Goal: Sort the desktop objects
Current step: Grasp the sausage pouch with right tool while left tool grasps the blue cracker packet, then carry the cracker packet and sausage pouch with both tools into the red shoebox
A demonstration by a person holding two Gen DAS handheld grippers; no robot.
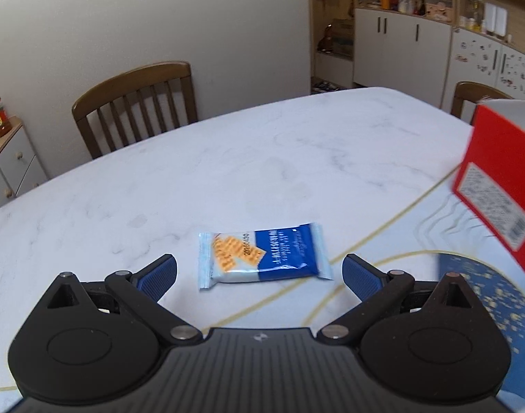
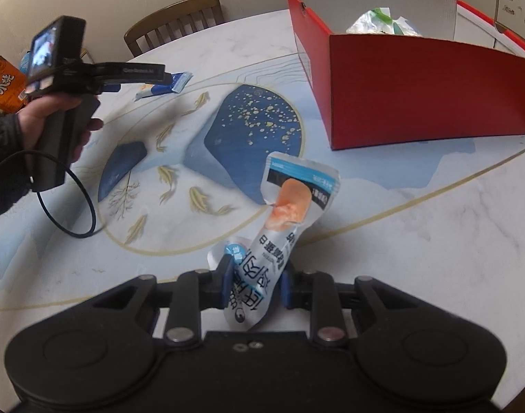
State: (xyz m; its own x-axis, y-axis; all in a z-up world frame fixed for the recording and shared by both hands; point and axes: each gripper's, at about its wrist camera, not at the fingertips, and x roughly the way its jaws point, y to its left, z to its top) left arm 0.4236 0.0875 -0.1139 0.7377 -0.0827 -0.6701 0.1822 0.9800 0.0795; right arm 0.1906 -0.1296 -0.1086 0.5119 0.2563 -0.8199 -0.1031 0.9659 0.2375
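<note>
Your right gripper (image 2: 255,284) was clamped on a white snack pouch (image 2: 279,227): both blue pads pressed its lower end, jaws nearly together. The pouch stuck out past the fingertips toward 12 o'clock, tilted a bit to 1 o'clock, with its orange food picture near the far end. Its far edge hung over the blue patch of the printed mat (image 2: 255,127).

The red box (image 2: 424,86) sat at 1 to 2 o'clock from that gripper, well apart from the pouch, open at the top, white inside. A crumpled clear-and-green wrapper (image 2: 383,22) lay in it.

Your left gripper (image 1: 259,273) was wide open, nothing between the pads. The blue-and-white biscuit packet (image 1: 262,256) lay flat on the table (image 1: 228,158) just past the fingertips at 12 o'clock, in line with the gap, long side running across. Its right end touched the gold edge line of the mat. I couldn't tell whether either pad touched it; both looked just clear.

In the right wrist view, your left hand (image 2: 52,120) held that gripper's handle at 10 o'clock, with a black cable (image 2: 70,203) looping below it. The biscuit packet showed just beyond its tip. An orange packet (image 2: 4,86) sat at the far left edge. A wooden chair (image 1: 138,103) stood behind the table at 11 o'clock.
</note>
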